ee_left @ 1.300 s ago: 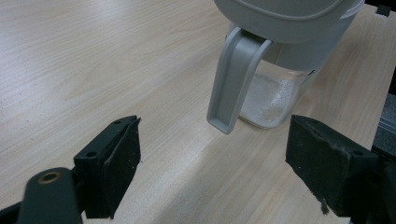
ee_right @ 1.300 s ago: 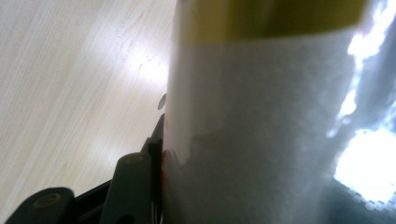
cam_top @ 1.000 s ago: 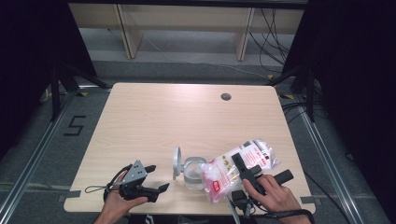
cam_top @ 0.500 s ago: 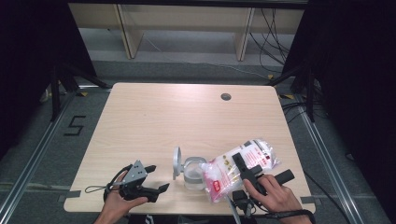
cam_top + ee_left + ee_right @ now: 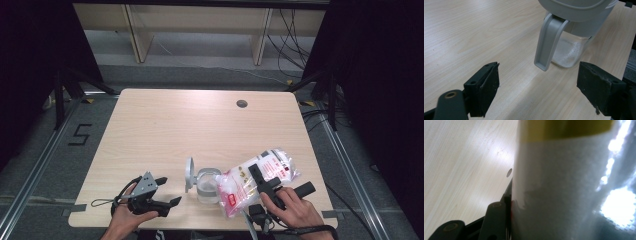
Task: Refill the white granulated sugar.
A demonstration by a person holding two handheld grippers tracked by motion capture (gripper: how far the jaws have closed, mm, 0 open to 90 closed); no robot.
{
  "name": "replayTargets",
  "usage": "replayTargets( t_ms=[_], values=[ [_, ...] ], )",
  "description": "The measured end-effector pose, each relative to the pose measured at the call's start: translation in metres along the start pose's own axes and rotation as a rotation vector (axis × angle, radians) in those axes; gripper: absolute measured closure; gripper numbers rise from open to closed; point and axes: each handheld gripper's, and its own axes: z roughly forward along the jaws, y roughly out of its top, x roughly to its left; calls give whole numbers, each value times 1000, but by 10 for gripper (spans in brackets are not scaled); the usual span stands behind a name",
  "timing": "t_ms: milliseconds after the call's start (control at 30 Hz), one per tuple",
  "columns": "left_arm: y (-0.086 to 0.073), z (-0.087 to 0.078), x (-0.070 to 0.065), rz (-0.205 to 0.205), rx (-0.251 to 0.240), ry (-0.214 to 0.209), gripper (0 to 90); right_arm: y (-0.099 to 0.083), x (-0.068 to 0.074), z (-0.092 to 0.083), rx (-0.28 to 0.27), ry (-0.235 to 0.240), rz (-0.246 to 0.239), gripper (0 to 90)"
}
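I am tipping the clear plastic bag of white powder with red printed label (image 5: 257,179) over the small clear jar with a grey hinged lid (image 5: 207,184), and both are sitting at the near edge of the pale wooden table (image 5: 200,125), right of centre. The bag is lying slanted, its low end touching the jar's right side, and a thin layer of white powder is already showing in the jar's bottom in the left gripper view. My right gripper (image 5: 264,183) is clamping the bag across its middle; in the right gripper view the plastic is pressing against the one jaw I can see. To pour well, I judge I should be lifting the far end higher and bringing the bag's mouth squarely over the jar opening, since I cannot tell where the mouth is sitting now.

My left gripper (image 5: 165,192) is resting near the jar's left with its jaws spread and nothing between them, facing the upright lid; it could be steadying the jar.

The near table edge is close to both hands, so spills could be going over it. The far half is offering plenty of room.
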Motion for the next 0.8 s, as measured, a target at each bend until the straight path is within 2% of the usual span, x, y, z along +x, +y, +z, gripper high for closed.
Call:
replayTargets(
  t_ms=[100,267,300,533,567,600,633,667,700,733,800],
  values=[
    [0,0,0,-1,-1,-3,176,0,1,-1,9,3,8,563],
    [0,0,0,-2,-2,-3,176,2,0,-1,6,5,-21,565],
    [0,0,0,-1,-1,-3,177,2,1,0,4,3,2,566],
    [0,0,0,-3,-3,-3,177,3,1,-1,4,2,-1,569],
    [0,0,0,-2,-3,-3,177,3,2,0,5,3,-4,569],
    [0,0,0,-2,-2,-3,176,2,-1,1,-3,-2,-48,570],
    [0,0,0,-2,-2,-4,177,2,-1,1,-14,0,-53,570],
    [0,0,0,-1,-1,-3,177,3,2,0,5,4,-4,570],
    [0,0,0,-2,-3,-3,176,2,-1,1,-12,1,-47,571],
    [0,0,0,-3,-5,-4,177,3,0,0,-1,7,-23,572],
    [0,0,0,-4,-7,-3,176,3,1,0,3,10,-9,572]
  ],
)
